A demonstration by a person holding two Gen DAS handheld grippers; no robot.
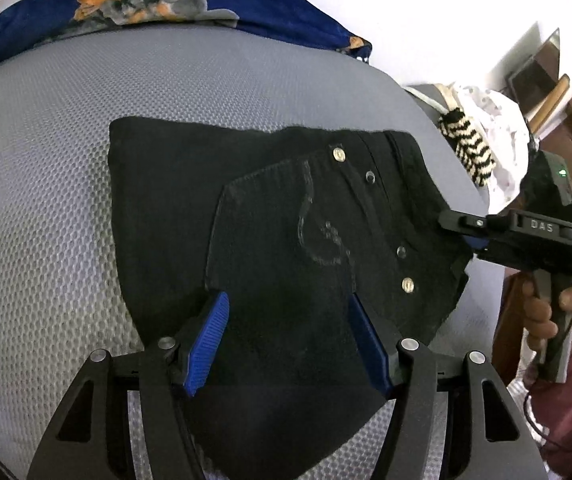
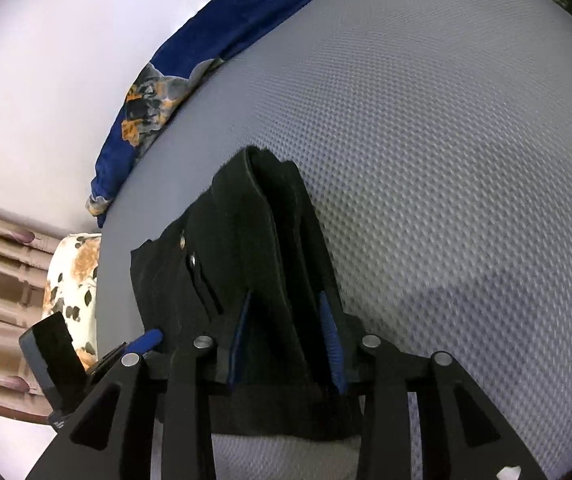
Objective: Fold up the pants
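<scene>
Only your left wrist view shows the pants' (image 1: 286, 216) metal rivets and stitched pocket. Both hand-held grippers gape: left hand-held gripper (image 1: 286, 336) holds nothing, right hand-held gripper (image 2: 286, 340) straddles ridged black denim unpinched

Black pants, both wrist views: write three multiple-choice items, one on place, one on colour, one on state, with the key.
1. The pants lie on:
A. a wooden floor
B. a chair back
C. a grey textured surface

2. The pads on the left gripper are:
A. red
B. blue
C. yellow

3. The left gripper's jaws:
A. stand apart with black cloth between them
B. are shut tight on a button
C. are out of view

Key:
1 C: the pants rest flat on the grey textured surface.
2 B: the pads are ribbed blue.
3 A: the left gripper shows a wide gap, and the cloth lies loose between the jaws.
</scene>
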